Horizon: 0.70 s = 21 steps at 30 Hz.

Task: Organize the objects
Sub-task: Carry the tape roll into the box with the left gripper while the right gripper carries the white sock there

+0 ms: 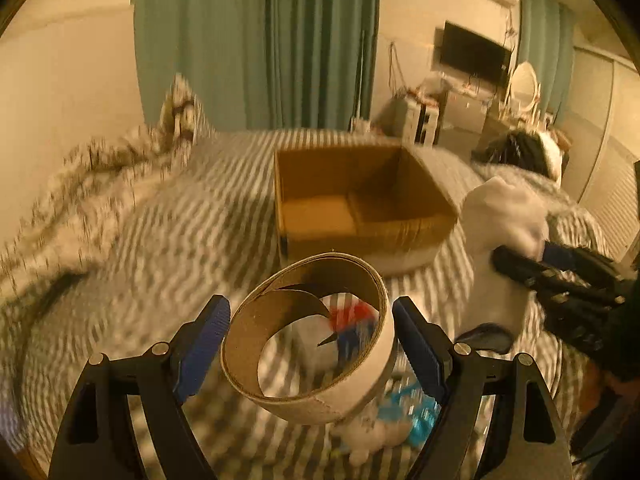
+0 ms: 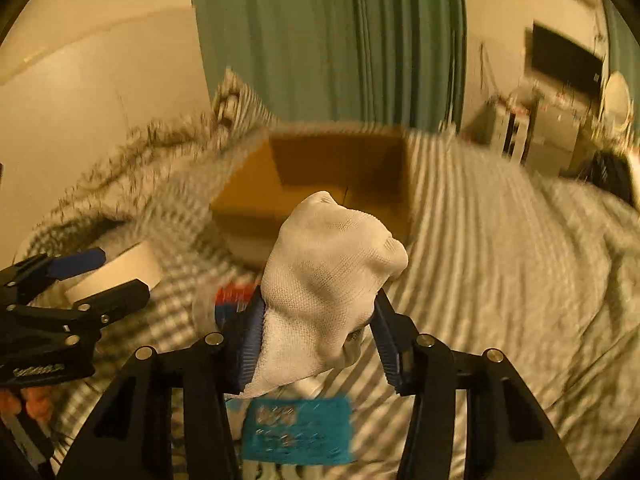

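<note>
My left gripper (image 1: 311, 340) is shut on a roll of tape (image 1: 308, 336) with a brown cardboard core, held above the striped bed. It also shows in the right wrist view (image 2: 116, 272) at the left. My right gripper (image 2: 316, 332) is shut on a white knitted cloth (image 2: 328, 280); the cloth also shows in the left wrist view (image 1: 500, 248) at the right. An open cardboard box (image 1: 360, 200) stands on the bed ahead of both grippers, and shows in the right wrist view (image 2: 320, 176) too.
A blue packet (image 2: 298, 428) and a red-and-blue item (image 2: 232, 300) lie on the striped bedspread (image 2: 500, 280) below the grippers. A rumpled blanket (image 1: 100, 168) lies at the left. Green curtains (image 1: 256, 40) hang behind, with a television (image 1: 472, 52) and desk clutter at the far right.
</note>
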Each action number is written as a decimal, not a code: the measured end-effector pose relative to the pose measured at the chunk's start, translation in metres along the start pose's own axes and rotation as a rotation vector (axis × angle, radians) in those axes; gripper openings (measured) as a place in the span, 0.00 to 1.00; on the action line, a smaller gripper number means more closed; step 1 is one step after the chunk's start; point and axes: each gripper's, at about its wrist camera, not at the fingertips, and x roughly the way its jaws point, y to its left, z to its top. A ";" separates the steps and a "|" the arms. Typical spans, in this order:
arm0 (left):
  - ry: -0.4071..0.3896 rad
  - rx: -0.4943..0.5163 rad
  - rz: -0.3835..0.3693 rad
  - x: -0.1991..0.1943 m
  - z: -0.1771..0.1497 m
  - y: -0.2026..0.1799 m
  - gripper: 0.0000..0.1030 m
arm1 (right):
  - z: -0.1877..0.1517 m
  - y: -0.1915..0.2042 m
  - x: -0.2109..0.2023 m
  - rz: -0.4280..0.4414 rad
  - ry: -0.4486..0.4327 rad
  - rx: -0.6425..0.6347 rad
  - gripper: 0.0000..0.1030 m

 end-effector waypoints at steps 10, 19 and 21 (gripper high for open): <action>-0.097 0.067 0.022 0.043 0.110 -0.012 0.82 | 0.097 -0.015 -0.004 -0.051 -0.136 -0.078 0.48; 0.022 0.116 0.047 0.153 0.127 -0.019 0.82 | 0.128 -0.034 0.102 -0.037 -0.023 -0.060 0.48; 0.047 0.109 0.036 0.172 0.119 -0.016 0.83 | 0.126 -0.040 0.120 -0.042 -0.008 -0.048 0.49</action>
